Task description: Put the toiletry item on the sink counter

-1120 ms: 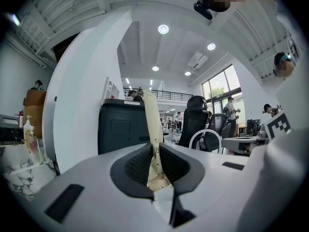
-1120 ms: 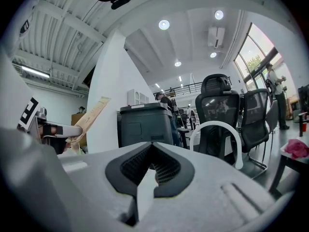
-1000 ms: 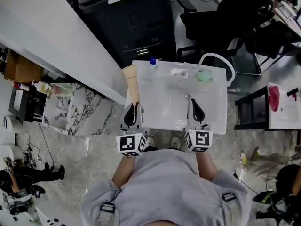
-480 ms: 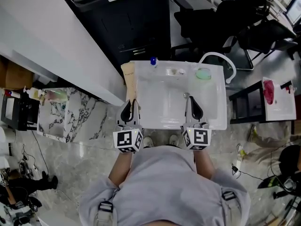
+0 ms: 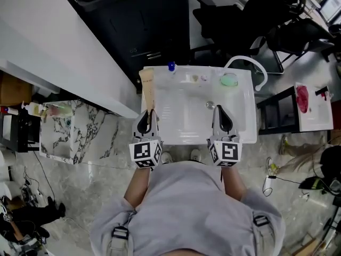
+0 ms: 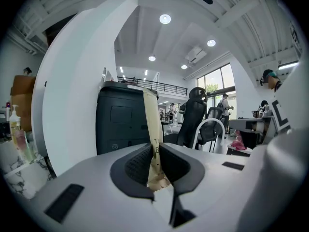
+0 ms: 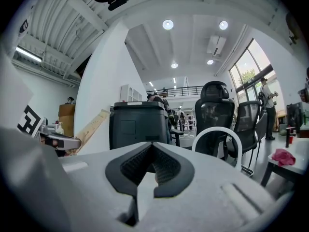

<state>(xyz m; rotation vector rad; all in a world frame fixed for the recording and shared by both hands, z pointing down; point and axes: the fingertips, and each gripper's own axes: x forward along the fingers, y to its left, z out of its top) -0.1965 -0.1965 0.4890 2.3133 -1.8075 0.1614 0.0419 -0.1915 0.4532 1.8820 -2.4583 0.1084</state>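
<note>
A tan toiletry tube (image 5: 148,89) lies along the left rim of the white sink counter (image 5: 242,129) in the head view. My left gripper (image 5: 147,115) is shut on the tube's crimped near end; in the left gripper view the tube (image 6: 151,129) stands up between the jaws of the left gripper (image 6: 155,166). My right gripper (image 5: 220,112) is over the basin's right part, shut with nothing in it. In the right gripper view the right gripper (image 7: 150,166) has its jaws closed, and the tube (image 7: 91,126) shows at the left.
On the counter's back ledge stand a blue-capped bottle (image 5: 171,66), small items (image 5: 198,79) and a green dish (image 5: 229,80). A white curved faucet (image 5: 249,64) arcs at the back right. A black bin (image 5: 138,20) and a white wall (image 5: 48,41) lie behind. Office chairs (image 5: 250,15) stand beyond.
The head view has shifted a little. My left gripper and the tube have moved slightly left toward the counter's left rim; the right gripper stays over the basin.
</note>
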